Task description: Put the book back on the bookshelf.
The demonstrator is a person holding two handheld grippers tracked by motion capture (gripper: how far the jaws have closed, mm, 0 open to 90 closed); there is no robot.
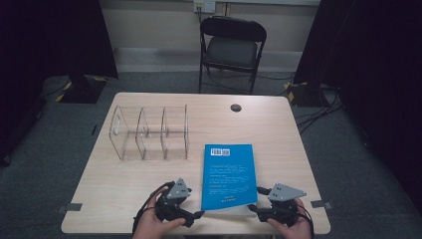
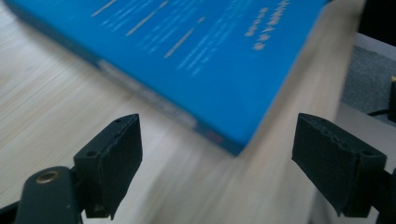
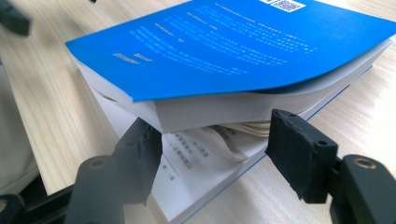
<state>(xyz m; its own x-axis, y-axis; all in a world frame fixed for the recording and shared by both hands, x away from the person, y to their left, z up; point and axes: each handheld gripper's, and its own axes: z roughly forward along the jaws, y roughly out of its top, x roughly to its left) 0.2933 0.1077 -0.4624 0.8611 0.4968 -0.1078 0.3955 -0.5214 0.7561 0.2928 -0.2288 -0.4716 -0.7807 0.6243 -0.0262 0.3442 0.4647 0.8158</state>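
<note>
A blue paperback book [image 1: 229, 174] lies back cover up on the near middle of the wooden table [image 1: 278, 134]. My left gripper [image 1: 194, 217] is open at the book's near left corner, and its jaws frame that corner of the book [image 2: 187, 56] without touching it. My right gripper [image 1: 255, 200] is open at the near right corner. There the blue cover and upper pages of the book [image 3: 233, 51] are lifted and bowed above the flat lower pages, and my right gripper [image 3: 215, 149] has its jaws on either side of the loose page edges.
A clear plastic organizer [image 1: 149, 132] with three compartments stands on the left half of the table. A round cable hole [image 1: 236, 107] sits near the far edge. A black folding chair [image 1: 231, 47] stands behind the table.
</note>
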